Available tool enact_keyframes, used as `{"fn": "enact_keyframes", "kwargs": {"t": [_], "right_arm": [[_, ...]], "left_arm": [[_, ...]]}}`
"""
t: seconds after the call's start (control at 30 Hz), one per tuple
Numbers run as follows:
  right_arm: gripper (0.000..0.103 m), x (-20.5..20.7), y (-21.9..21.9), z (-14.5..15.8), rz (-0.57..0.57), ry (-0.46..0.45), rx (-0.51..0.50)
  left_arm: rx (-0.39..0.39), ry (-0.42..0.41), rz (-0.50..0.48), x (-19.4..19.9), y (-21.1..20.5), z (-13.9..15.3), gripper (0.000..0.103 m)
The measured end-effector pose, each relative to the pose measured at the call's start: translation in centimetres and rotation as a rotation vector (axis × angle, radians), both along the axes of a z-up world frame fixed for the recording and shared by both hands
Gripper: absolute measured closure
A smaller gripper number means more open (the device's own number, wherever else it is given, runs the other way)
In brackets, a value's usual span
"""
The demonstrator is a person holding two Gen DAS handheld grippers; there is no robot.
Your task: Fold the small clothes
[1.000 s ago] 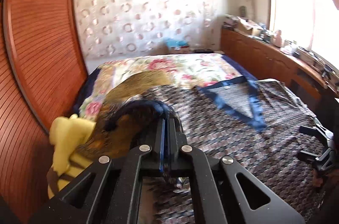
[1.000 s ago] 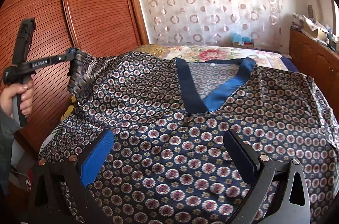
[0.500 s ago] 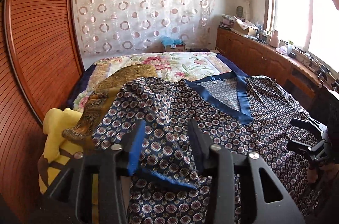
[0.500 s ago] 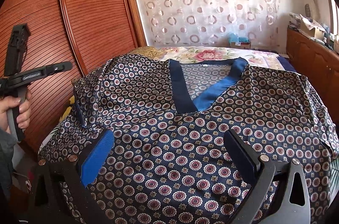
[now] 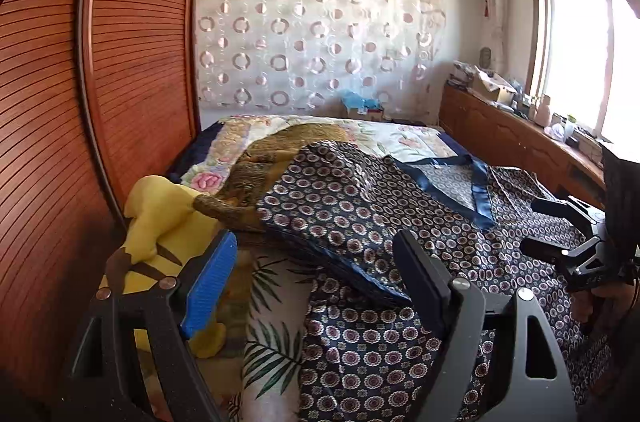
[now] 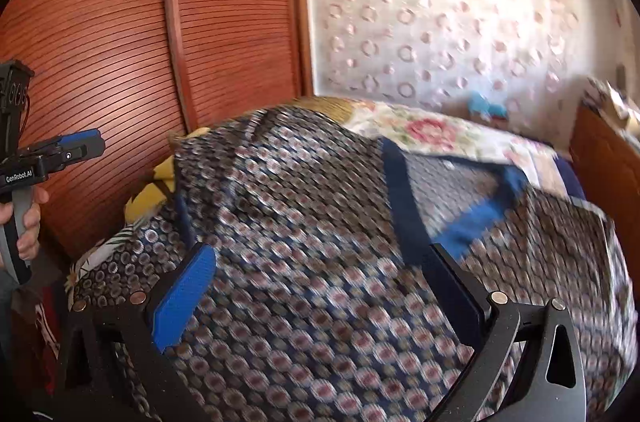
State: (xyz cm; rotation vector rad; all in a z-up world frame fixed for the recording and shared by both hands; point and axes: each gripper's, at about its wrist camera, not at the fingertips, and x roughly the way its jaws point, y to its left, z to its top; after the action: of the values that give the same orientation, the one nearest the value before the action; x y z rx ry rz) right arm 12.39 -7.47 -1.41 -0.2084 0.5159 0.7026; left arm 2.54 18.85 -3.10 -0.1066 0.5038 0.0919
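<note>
A dark blue patterned top [image 5: 400,214] with a blue satin V-neck [image 5: 478,194] lies spread on the bed; its left sleeve is folded in over the body. It also shows, blurred, in the right wrist view [image 6: 340,242]. My left gripper [image 5: 316,274] is open and empty, just above the folded sleeve's edge. My right gripper [image 6: 324,286] is open and empty above the top's lower middle. The right gripper also shows in the left wrist view [image 5: 560,230], and the left gripper in the right wrist view [image 6: 76,146].
A yellow plush toy [image 5: 160,218] lies at the bed's left edge by the wooden wardrobe doors [image 5: 132,62]. A gold-brown cloth [image 5: 276,158] and a floral quilt [image 5: 404,138] lie beyond the top. A wooden cabinet [image 5: 516,142] with clutter runs along the right.
My left gripper opened, let go of the sleeve and drew back to the left. The sleeve now lies folded on the top. My right gripper swung, which blurs its view.
</note>
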Motion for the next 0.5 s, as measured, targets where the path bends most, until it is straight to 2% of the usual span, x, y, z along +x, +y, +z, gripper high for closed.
{"fn": "enact_keyframes", "kwargs": {"t": [0.2, 0.27, 0.3, 0.37, 0.5], "right_arm": [[0.003, 1.1, 5.5, 0.8, 0.127, -0.08, -0.047], [0.018, 2.0, 7.8, 0.7, 0.195, -0.045, -0.054], [0.021, 2.5, 9.0, 0.5, 0.236, -0.013, -0.058], [0.037, 3.2, 11.1, 0.0, 0.276, 0.012, -0.073], [0.044, 4.5, 14.9, -1.2, 0.333, 0.037, -0.107]], "left_arm": [[-0.029, -0.009, 0.031, -1.2, 1.3, 0.6, 0.022], [-0.019, -0.013, 0.04, -1.8, 1.6, 0.6, 0.022], [-0.014, -0.012, 0.048, -2.0, 1.8, 0.6, 0.022], [-0.018, -0.012, 0.056, -2.3, 2.1, 0.6, 0.022], [-0.023, -0.014, 0.071, -2.7, 2.7, 0.5, 0.022]]}}
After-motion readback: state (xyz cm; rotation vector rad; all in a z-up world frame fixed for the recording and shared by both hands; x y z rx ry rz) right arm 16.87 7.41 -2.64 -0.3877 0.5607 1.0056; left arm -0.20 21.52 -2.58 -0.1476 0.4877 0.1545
